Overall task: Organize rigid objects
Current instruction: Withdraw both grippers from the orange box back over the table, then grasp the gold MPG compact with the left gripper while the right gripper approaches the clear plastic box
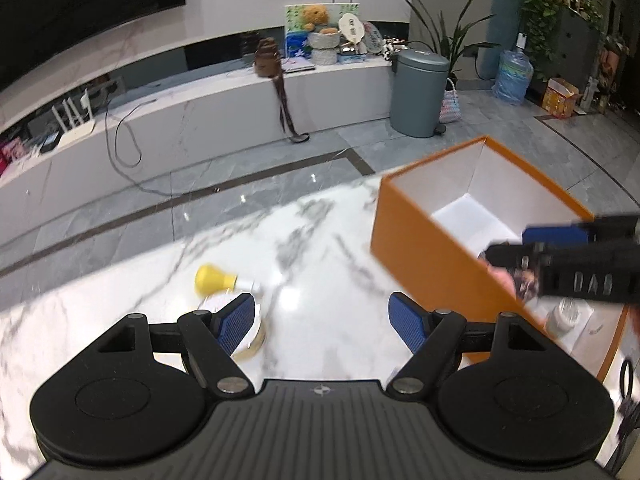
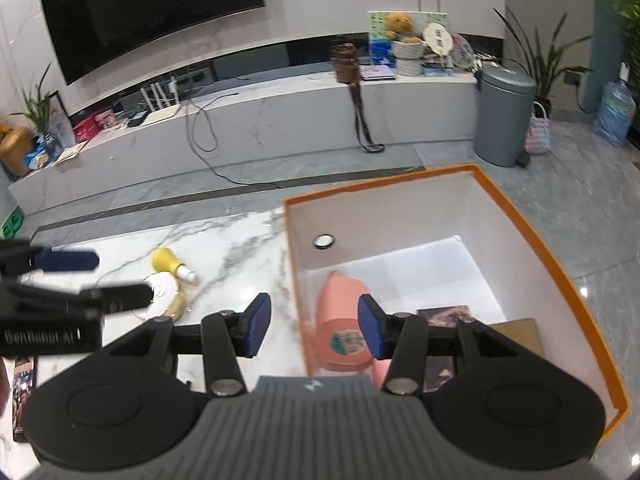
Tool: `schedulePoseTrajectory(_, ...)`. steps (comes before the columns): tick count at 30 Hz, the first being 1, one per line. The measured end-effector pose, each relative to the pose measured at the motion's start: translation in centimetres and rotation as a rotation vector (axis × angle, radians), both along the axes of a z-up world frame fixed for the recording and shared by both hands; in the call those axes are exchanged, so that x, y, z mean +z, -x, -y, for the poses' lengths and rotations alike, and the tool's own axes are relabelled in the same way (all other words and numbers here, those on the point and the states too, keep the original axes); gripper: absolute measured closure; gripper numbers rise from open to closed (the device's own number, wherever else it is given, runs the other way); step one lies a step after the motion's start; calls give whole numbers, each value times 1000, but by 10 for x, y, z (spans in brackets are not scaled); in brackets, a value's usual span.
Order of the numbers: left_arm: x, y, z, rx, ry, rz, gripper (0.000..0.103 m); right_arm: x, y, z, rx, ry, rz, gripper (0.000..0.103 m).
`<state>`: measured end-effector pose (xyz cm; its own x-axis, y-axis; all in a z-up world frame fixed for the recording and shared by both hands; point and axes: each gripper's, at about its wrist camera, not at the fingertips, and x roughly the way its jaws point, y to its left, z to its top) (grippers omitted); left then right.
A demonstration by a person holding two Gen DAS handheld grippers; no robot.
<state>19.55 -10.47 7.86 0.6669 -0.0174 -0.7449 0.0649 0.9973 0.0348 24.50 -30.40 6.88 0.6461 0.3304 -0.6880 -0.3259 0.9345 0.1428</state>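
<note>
My left gripper [image 1: 322,324] hangs open over the marble table [image 1: 320,240], with nothing between its blue pads. A yellow bulb [image 1: 212,278] lies just ahead of its left finger, and a round white and gold tin [image 1: 256,338] sits partly under that finger. My right gripper [image 2: 314,328] is open and straddles the near wall of the orange box [image 2: 520,216]. A pink cup [image 2: 340,320] lies on its side inside the box below it, untouched by the pads. The left gripper [image 2: 124,276] shows at the left edge of the right wrist view, beside the tin [image 2: 164,292].
The box also holds a dark card [image 2: 444,314] and a brown cardboard piece [image 2: 516,332]. A dark flat item [image 2: 24,384] lies on the table at the lower left. Beyond the table's far edge are grey floor, a white TV bench [image 2: 280,120] and a grey bin [image 2: 504,116].
</note>
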Motion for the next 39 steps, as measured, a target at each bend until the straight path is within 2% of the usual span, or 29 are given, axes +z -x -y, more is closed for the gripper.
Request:
schedulePoseTrajectory(6,-34,32,-17,4,48,-40,13,-1,12,-19,51,26,17,55)
schedulePoseTrajectory(12,-59,47,-33,5,93,-54,13,-10,28,-38,116,72,25,55)
schedulePoseTrajectory(19,-64,40,-62,61,122,-6,13,-25,39,-64,216,145,12,55)
schedulePoseTrajectory(22,-68,37,-73,94,131,16,12,-38,41,-72,292,181,-18,49)
schedulePoseTrajectory(30,-85,31,-86,129,157,-5,12,-69,45,-87,494,303,-73,46)
schedulePoseTrajectory(34,-88,30,-88,130,161,-10,12,-82,48,-93,547,360,-92,43)
schedulePoseTrajectory(36,-87,29,-88,131,163,-8,12,-86,50,-93,566,380,-79,38)
schedulePoseTrajectory(39,-86,28,-89,133,165,-3,12,-87,49,-96,591,384,-68,37)
